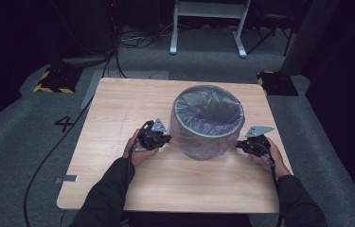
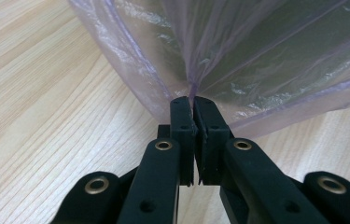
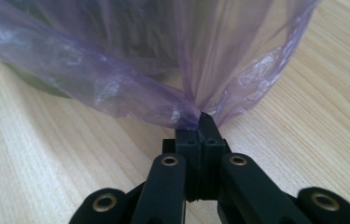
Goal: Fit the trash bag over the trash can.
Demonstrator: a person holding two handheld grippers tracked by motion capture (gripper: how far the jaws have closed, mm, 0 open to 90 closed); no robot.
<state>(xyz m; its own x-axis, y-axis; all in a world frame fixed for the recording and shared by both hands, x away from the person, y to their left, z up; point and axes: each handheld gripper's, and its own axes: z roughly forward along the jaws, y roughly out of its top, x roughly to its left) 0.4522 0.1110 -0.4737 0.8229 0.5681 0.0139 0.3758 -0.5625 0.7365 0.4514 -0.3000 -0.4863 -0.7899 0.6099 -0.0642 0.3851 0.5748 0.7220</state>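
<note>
A grey round bin (image 1: 207,124) stands on the wooden table (image 1: 118,109), lined with a thin purple plastic bag (image 1: 184,137) folded down over its outside. My left gripper (image 1: 164,139) is at the bin's left side, low near the tabletop, shut on the bag's hem (image 2: 192,91). In the left gripper view the film fans up from between the closed jaws. My right gripper (image 1: 239,145) is at the bin's right side, shut on a gathered pinch of the bag (image 3: 189,114). Both pulls stretch the bag (image 3: 116,88) downward toward the table.
The bin sits right of the table's middle. Bare wood lies in front of it and to the left. Beyond the table's far edge are a white stand (image 1: 208,23), cables on grey carpet, and yellow-black marked blocks (image 1: 54,80).
</note>
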